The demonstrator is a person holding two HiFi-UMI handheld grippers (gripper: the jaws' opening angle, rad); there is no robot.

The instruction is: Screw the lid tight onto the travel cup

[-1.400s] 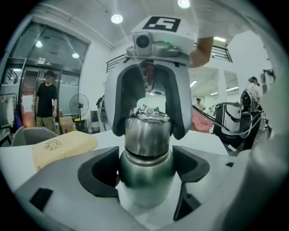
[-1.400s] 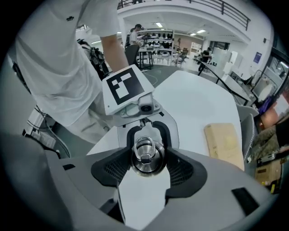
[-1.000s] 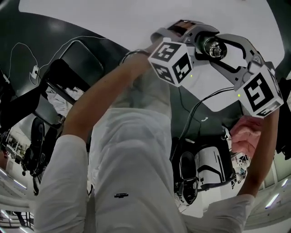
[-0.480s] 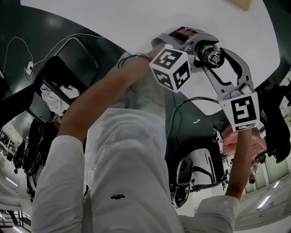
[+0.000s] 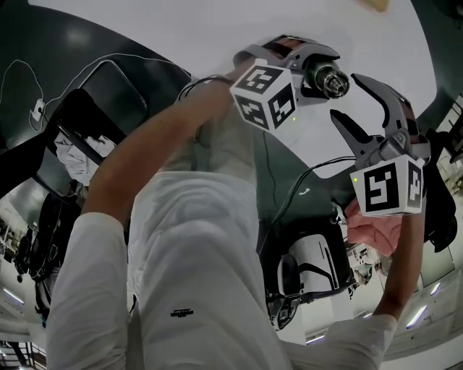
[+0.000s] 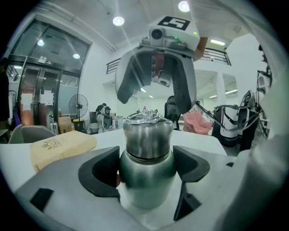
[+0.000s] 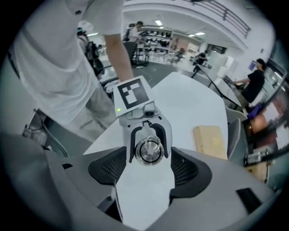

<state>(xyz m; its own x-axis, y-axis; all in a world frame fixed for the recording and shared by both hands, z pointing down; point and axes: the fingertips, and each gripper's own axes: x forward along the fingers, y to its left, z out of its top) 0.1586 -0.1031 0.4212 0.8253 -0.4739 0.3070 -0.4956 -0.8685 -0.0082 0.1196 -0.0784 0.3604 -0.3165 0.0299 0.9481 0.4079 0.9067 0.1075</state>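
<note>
Travel cup [image 5: 316,72], steel-bodied, is pinched in the fingers of the left gripper [image 5: 312,58] in the head view, over the near edge of the white bench [image 5: 181,29]. Its lid [image 5: 334,81] faces the right gripper [image 5: 346,95]. That gripper stands just beside the cup with its fingers spread wide and clear of it. They have just been opening, and nothing is pinched between them. A tan block [image 5: 376,4] shows at the far edge of the bench.

In the left gripper view the travel cup [image 6: 146,162] fills the middle. The two dark fingers [image 6: 101,173] press against its rounded body from either side. The lid [image 6: 148,133] sits on the neck, with a dark seam line where the two meet and a wire ring on top. The right gripper [image 6: 153,101] hangs over the lid, one fingertip above and to the left of it and the other close by its right shoulder. Whether that tip touches the lid cannot be told here. The tan block [image 6: 58,146] lies on the bench to the left.

The right gripper view looks down between its own spread fingers [image 7: 106,169]. Past them, the lid [image 7: 150,150] shows end on, clasped with the cup in the left gripper [image 7: 149,135]. The tan block [image 7: 210,140] lies on the bench [image 7: 189,103] to the right, well apart from the cup.
</note>
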